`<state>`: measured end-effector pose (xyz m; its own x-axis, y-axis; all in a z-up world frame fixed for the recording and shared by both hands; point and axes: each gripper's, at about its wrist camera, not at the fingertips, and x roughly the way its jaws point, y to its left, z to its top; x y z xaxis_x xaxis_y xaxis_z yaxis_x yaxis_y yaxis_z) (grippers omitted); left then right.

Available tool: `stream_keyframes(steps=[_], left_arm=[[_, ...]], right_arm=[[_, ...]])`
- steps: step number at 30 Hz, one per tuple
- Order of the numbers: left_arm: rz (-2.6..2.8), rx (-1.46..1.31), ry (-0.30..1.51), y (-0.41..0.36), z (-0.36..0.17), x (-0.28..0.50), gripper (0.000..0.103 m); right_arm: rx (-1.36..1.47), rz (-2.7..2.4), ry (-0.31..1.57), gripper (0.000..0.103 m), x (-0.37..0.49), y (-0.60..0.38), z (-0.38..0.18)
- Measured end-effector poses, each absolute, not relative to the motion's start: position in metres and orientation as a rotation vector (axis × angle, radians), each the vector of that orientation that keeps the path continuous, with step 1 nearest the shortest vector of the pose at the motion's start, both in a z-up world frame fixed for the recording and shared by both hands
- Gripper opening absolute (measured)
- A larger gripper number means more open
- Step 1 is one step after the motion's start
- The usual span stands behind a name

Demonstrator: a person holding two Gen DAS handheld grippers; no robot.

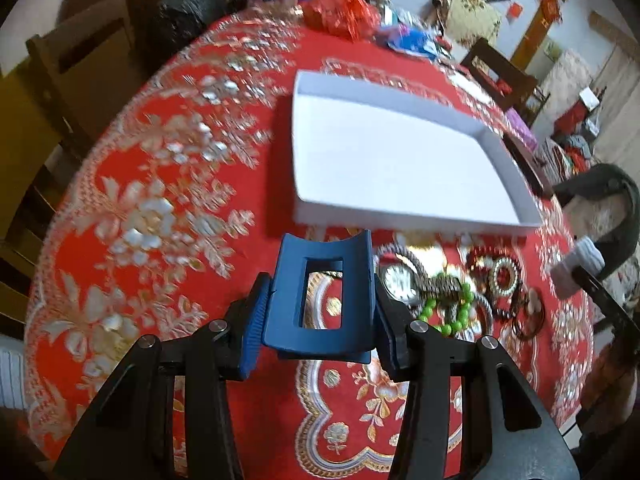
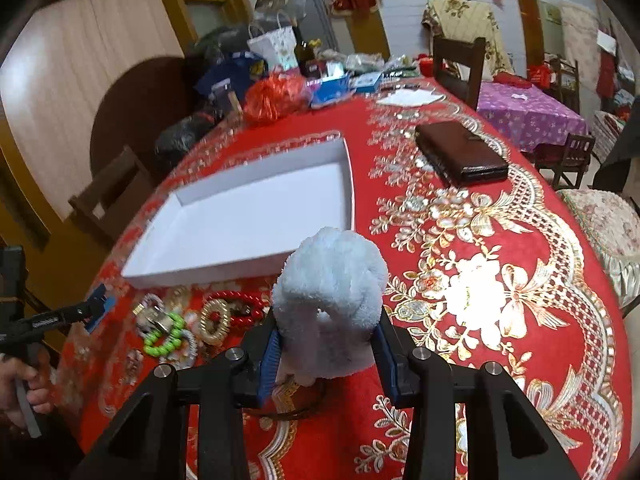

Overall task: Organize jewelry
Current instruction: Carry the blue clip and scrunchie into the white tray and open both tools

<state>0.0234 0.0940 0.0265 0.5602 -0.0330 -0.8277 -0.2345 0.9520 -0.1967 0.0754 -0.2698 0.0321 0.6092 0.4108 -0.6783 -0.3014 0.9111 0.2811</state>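
Observation:
My left gripper (image 1: 320,282) is shut on a dark blue hair claw clip (image 1: 288,304), held just above the red patterned tablecloth (image 1: 160,200). My right gripper (image 2: 328,320) is shut on a fluffy pale blue scrunchie (image 2: 332,276). An empty white shallow box (image 1: 400,160) (image 2: 248,216) lies just beyond both. Between the grippers is a jewelry pile: a green bead bracelet (image 1: 452,316) (image 2: 164,336), a watch (image 1: 396,280), a gold bangle (image 2: 214,320) and red beads (image 2: 240,308). A thin dark ring (image 2: 304,404) lies under the right gripper.
A brown wallet (image 2: 460,156) lies to the right of the box. Bags and packets, among them a red bag (image 2: 276,96), crowd the table's far end. Wooden chairs (image 1: 80,80) (image 2: 460,64) stand around the table. A hand (image 2: 24,384) holds the left gripper's handle.

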Motion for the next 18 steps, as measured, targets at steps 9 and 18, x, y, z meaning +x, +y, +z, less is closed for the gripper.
stream_keyframes(steps=[9, 18], left_arm=[[0.044, -0.289, 0.953, 0.081, 0.028, 0.022, 0.046], [-0.007, -0.271, 0.935, 0.068, 0.03, 0.028, 0.046]], right_arm=[[0.168, 0.412, 0.806, 0.04, 0.073, -0.274, 0.035], [0.125, 0.417, 0.81, 0.04, 0.08, -0.247, 0.036]])
